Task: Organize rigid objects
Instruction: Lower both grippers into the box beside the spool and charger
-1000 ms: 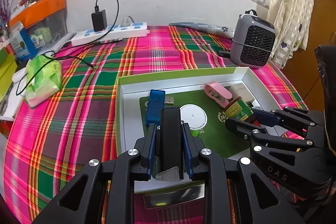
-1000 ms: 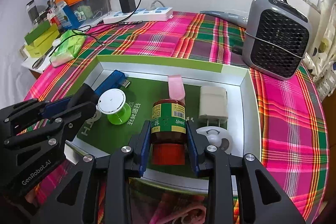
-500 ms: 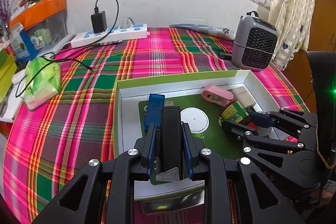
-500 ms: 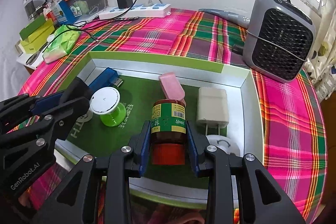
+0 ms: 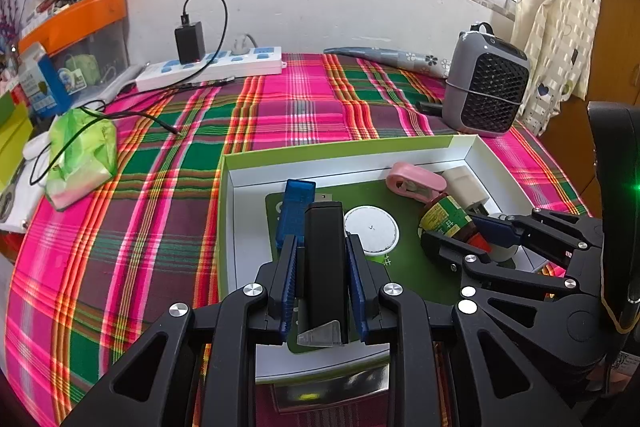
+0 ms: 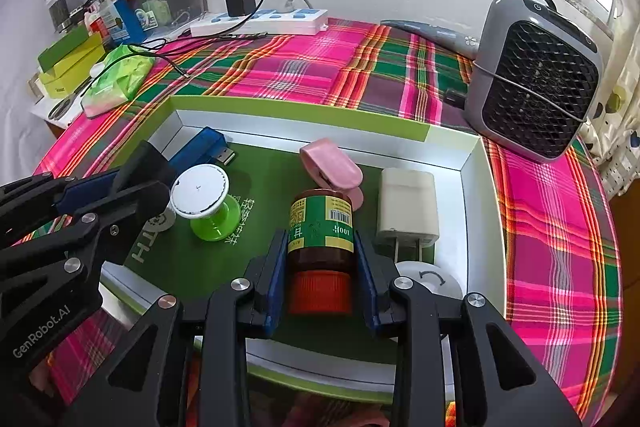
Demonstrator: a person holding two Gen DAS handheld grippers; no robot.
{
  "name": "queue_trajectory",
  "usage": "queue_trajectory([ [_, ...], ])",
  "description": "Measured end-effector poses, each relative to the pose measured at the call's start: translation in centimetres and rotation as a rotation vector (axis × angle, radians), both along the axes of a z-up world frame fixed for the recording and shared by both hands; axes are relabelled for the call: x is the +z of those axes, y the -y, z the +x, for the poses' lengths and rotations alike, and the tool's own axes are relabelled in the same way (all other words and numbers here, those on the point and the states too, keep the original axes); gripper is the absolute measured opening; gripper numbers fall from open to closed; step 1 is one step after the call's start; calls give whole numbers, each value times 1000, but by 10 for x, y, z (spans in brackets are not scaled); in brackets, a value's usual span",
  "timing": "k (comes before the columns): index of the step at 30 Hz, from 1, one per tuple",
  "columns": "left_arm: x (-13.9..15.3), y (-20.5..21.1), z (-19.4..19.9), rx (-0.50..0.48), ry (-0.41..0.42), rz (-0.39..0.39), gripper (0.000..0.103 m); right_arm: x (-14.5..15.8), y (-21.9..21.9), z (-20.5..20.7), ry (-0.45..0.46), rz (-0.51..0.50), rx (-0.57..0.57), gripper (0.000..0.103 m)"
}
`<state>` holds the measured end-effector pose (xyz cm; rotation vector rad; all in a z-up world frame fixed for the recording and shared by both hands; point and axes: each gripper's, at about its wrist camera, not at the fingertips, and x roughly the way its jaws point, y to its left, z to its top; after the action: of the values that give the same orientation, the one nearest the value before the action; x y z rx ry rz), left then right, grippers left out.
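My left gripper (image 5: 322, 247) is shut on a black rectangular bar (image 5: 325, 267) and holds it above the near left part of the green-and-white box (image 5: 340, 147). My right gripper (image 6: 321, 247) is shut on a brown medicine bottle (image 6: 322, 227) with a green label and red cap, over the box's middle. In the box lie a blue USB stick (image 6: 200, 151), a white-topped green spool (image 6: 204, 201), a pink clip (image 6: 332, 169), a white charger (image 6: 406, 207) and a white round disc (image 6: 428, 279).
The box (image 6: 296, 113) sits on a pink-green plaid cloth. A grey fan heater (image 6: 532, 75) stands at the back right. A white power strip (image 6: 260, 23) with a black adapter lies by the wall. A green tissue pack (image 6: 120, 75) and boxes lie at the left.
Both grippers have drawn back and up from the box with their objects still held; the box contents look farther away. The objects in the box have not moved.
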<state>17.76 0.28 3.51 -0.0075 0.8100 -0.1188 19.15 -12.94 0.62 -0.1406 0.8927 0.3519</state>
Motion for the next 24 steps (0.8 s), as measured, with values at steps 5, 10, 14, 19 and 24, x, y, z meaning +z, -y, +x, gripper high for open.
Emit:
queue_trajectory([
  [5, 0, 0, 0, -2, 2, -3, 22, 0, 0, -1, 0, 2, 4, 33],
  [10, 1, -1, 0, -4, 3, -10, 22, -2, -2, -1, -5, 5, 3, 33],
  [14, 0, -1, -1, -4, 2, -7, 23, -2, -1, -2, -7, 10, 2, 34],
  [19, 0, -3, -2, -6, -2, -20, 23, -1, 0, -2, -10, 20, 0, 37],
  [24, -1, -3, -2, -5, -5, -14, 24, -1, -1, -4, -8, 22, 1, 42],
])
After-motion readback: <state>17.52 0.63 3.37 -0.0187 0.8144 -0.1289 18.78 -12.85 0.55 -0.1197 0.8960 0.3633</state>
